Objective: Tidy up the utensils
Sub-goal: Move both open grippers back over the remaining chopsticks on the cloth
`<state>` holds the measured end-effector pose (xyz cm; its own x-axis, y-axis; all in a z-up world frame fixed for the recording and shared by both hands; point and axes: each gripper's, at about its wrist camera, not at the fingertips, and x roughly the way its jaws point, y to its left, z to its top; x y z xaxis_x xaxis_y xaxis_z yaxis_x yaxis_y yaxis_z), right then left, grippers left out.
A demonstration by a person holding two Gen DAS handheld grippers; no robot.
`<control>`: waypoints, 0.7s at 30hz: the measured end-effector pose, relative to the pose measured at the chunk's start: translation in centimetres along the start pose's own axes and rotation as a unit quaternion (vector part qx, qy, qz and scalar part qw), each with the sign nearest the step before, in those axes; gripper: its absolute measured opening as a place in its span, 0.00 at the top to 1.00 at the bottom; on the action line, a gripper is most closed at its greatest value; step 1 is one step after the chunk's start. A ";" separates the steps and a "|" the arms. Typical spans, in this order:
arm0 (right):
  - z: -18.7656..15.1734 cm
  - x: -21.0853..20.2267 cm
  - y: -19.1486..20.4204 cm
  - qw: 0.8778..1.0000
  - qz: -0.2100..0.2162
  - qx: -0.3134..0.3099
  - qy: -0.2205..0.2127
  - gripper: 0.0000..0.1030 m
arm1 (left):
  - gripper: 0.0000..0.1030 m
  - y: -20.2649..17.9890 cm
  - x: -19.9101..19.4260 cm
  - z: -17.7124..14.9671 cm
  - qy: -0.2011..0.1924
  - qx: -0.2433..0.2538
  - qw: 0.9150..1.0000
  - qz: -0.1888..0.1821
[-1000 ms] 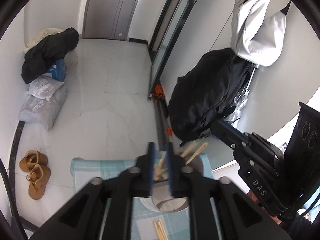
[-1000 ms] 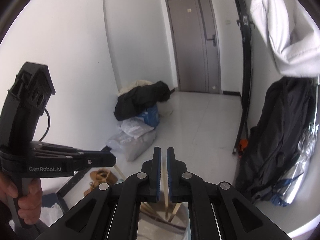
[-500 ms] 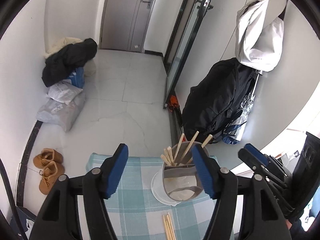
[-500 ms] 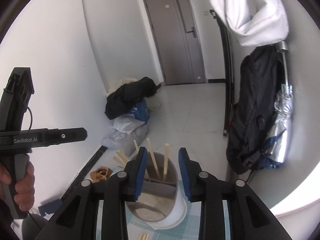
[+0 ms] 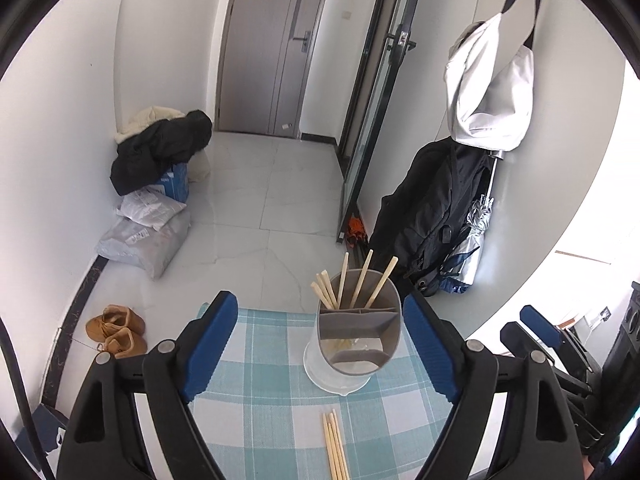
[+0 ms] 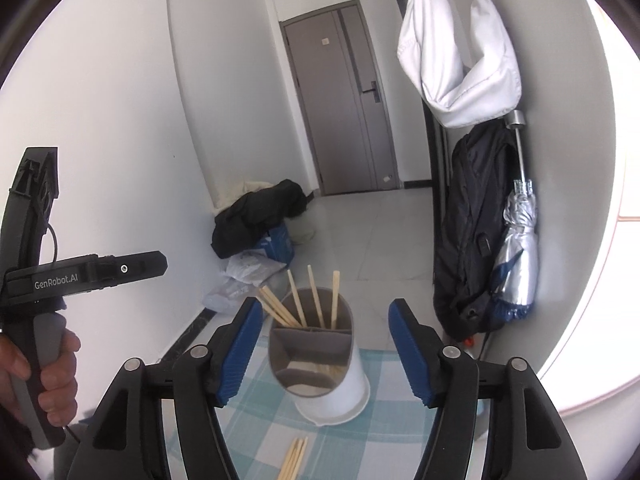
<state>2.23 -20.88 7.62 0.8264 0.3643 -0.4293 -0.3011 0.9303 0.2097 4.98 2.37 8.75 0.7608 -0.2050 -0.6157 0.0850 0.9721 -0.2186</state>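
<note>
A grey and white utensil holder stands on a teal checked cloth. Several wooden chopsticks stand upright in its far compartments. A few more loose chopsticks lie flat on the cloth in front of it. My left gripper is back from the holder; its jaws are opening and hold nothing. My right gripper is also short of the holder, jaws opening and empty. Each gripper shows in the other's view: the right gripper and the left gripper, held by a hand.
The cloth's far edge ends just behind the holder, with tiled floor below. Brown shoes and a pile of bags and dark clothing lie at the left wall. A black backpack and folded umbrella hang on the right.
Both grippers have gone from shut to wide open and drawn back from the holder. The holder, the cloth and the loose chopsticks now show in full.
</note>
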 end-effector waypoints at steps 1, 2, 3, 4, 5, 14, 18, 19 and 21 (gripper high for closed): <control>-0.2 -0.4 0.0 1.000 -0.004 0.001 -0.002 0.30 | 0.18 0.0 -0.3 -0.3 -0.003 0.001 1.000 0.001; -0.3 -0.6 0.1 1.000 -0.007 0.001 -0.003 0.29 | 0.15 -0.1 -0.5 -0.5 -0.005 0.001 1.000 0.002; -0.5 -1.0 0.1 1.000 -0.011 0.002 -0.004 0.27 | 0.13 -0.2 -0.7 -0.8 -0.007 0.001 1.000 0.003; -0.7 -1.3 0.1 1.000 -0.014 0.002 -0.005 0.26 | 0.12 -0.3 -0.9 -1.0 -0.010 0.001 1.000 0.002; -1.0 -1.7 0.2 1.000 -0.019 0.002 -0.008 0.24 | 0.12 -0.3 -1.1 -1.3 -0.013 0.002 1.000 0.001; -3.7 -3.3 0.1 1.000 -0.030 0.009 -0.006 0.19 | 0.12 -0.7 -2.4 -4.0 -0.021 0.002 1.000 -0.003; -4.8 -3.5 0.0 0.999 -0.034 0.012 -0.002 0.11 | 0.09 -1.0 -2.5 -5.1 -0.028 0.008 1.000 0.009; -5.2 -3.5 -0.1 0.999 -0.036 0.012 0.000 0.11 | 0.08 -1.0 -2.4 -5.4 -0.027 0.009 0.999 0.015; -5.8 -3.4 -0.1 0.999 -0.037 0.012 0.004 0.09 | 0.07 -0.8 -2.2 -6.0 -0.024 0.007 0.999 0.021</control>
<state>-3.32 -21.99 3.96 0.8422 0.2947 -0.4515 -0.2278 0.9535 0.1974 -0.60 1.36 5.78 0.7934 -0.1595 -0.5874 0.0613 0.9811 -0.1835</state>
